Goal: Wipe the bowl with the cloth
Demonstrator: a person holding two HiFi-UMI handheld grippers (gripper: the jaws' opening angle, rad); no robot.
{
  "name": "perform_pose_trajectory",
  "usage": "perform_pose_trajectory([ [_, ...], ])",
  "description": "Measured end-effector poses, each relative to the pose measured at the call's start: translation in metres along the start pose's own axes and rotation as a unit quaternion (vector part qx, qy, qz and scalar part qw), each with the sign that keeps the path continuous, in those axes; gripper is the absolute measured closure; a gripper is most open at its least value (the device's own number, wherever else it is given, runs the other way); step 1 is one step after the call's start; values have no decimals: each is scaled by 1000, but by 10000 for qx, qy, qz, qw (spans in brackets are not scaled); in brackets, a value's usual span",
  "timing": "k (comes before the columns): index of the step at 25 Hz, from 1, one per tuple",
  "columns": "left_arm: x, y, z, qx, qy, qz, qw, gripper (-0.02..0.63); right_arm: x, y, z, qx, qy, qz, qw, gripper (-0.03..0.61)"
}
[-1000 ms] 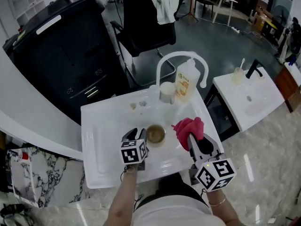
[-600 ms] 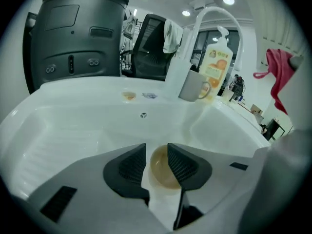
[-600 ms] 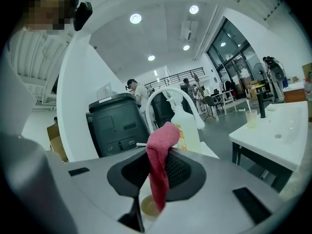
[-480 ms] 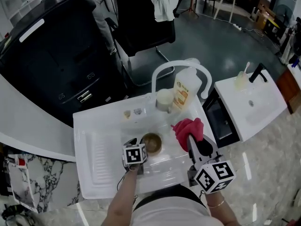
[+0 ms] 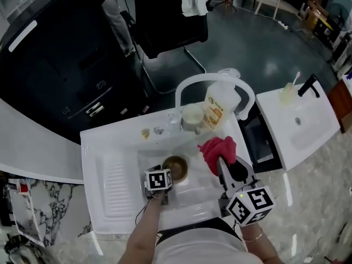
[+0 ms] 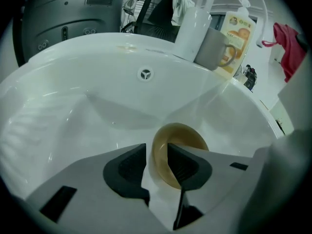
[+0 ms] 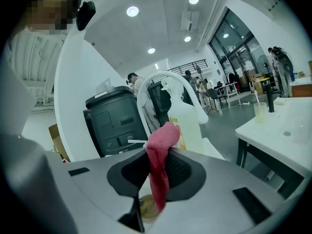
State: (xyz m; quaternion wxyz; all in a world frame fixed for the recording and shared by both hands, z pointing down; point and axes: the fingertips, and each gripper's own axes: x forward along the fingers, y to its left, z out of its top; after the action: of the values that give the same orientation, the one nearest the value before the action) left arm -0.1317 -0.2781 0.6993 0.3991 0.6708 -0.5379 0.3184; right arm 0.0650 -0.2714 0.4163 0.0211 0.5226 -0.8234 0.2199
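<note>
A white sink [image 5: 91, 147] fills the middle of the scene, with a ribbed drainboard [image 5: 115, 183] on its left side and a basin at the centre. A brown bowl [image 5: 176, 166] sits in the basin, and the left gripper [image 5: 164, 175] meets its near rim, marker cube uppermost. The right gripper [image 5: 224, 164] pinches a red cloth [image 5: 217, 150] over the basin's right edge, apart from the bowl. A white arched faucet [image 5: 190, 84], a cup [image 5: 192, 116] and a bottle [image 5: 219, 106] stand behind.
</note>
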Motion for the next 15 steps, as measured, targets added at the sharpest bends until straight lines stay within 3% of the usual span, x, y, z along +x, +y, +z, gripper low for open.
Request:
perform_pose_trajectory([
  [7,18,-2,-11,-211,383,-92,9990,478,7,-9,-2,65,73,39,9999,500],
  [11,20,0,-15,-338,457,46,9984,563,6,-9,-5,90,124,85,9998,500],
  [15,16,-3,-12,-454,370,34,9983,580,5,-8,-8,103,169,141,9997,500],
])
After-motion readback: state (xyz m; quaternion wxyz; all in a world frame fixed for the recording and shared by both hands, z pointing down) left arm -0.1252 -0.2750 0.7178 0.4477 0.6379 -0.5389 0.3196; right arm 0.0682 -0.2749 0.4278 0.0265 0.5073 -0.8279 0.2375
